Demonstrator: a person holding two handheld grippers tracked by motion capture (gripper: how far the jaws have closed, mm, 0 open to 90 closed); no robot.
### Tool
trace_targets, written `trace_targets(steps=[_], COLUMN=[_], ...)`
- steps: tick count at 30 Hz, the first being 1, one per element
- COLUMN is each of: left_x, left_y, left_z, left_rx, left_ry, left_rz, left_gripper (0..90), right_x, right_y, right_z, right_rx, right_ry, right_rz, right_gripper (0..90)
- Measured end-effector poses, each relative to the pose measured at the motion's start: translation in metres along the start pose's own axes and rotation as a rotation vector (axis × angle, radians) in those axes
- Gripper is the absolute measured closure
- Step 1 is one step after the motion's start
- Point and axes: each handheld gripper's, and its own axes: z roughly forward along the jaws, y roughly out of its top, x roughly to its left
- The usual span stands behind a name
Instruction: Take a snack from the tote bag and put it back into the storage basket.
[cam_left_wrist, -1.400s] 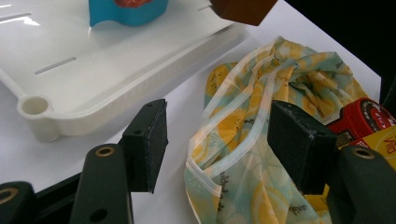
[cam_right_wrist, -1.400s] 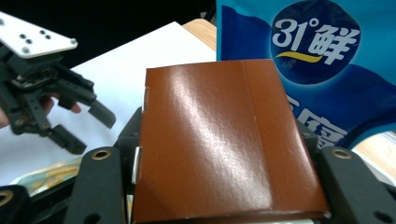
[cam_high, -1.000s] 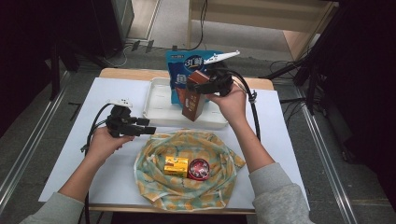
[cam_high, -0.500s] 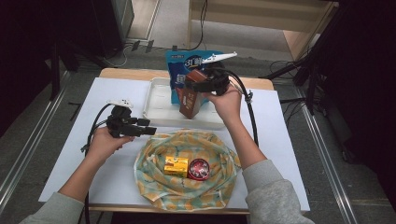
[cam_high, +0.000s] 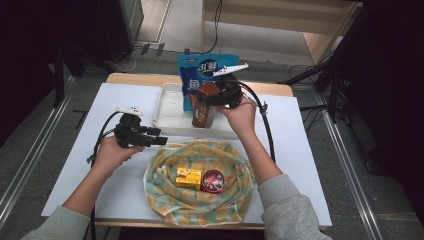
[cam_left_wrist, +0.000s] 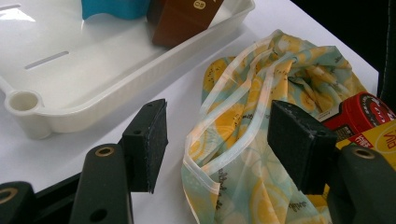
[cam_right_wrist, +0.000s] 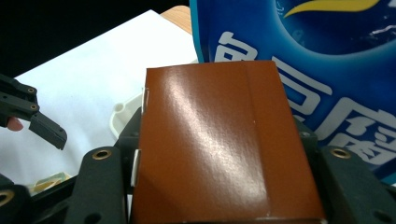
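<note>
Right claw (cam_high: 216, 96) clamped across glossy brown cardboard carton (cam_right_wrist: 219, 144): light, stiff, slick, crushable, so grip flat sides; left claw (cam_left_wrist: 224, 140) apart.

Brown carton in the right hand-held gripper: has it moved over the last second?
Barely. The brown carton, clamped in the right hand-held gripper, stays upright over the white tray in front of the blue pouch, at most a slight drift along the tray.

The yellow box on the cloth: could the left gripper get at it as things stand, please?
Probably yes: the left gripper is open beside the cloth, and the yellow box lies uncovered on top, with only the red tin beside it.
</note>
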Motion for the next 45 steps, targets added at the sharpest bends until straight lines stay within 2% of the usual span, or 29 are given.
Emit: trace_targets(steps=[5, 12, 19, 37, 45], left_x=[0.000, 0.001, 0.000, 0.000, 0.000], left_y=[0.000, 0.000, 0.000, -0.001, -0.001], left_z=[0.000, 0.000, 0.001, 0.002, 0.003], left_rx=[0.006, -0.006, 0.005, 0.009, 0.011], left_ry=[0.001, -0.012, -0.007, -0.004, -0.003], left_rz=[0.002, -0.007, -0.001, -0.006, -0.006], left_gripper=[38.4, 38.4, 38.4, 38.4, 38.4], right_x=[-0.003, -0.003, -0.005, -0.010, -0.015], right_y=[-0.005, -0.012, -0.018, -0.049, -0.062], right_z=[-0.003, -0.010, -0.018, -0.041, -0.046], right_rx=[-0.012, -0.020, -0.014, -0.002, -0.004], right_ry=[0.007, 0.004, 0.006, 0.009, 0.019], right_rz=[0.015, 0.006, 0.008, 0.008, 0.040], right_gripper=[43.7, 43.8, 43.8, 43.8, 44.0])
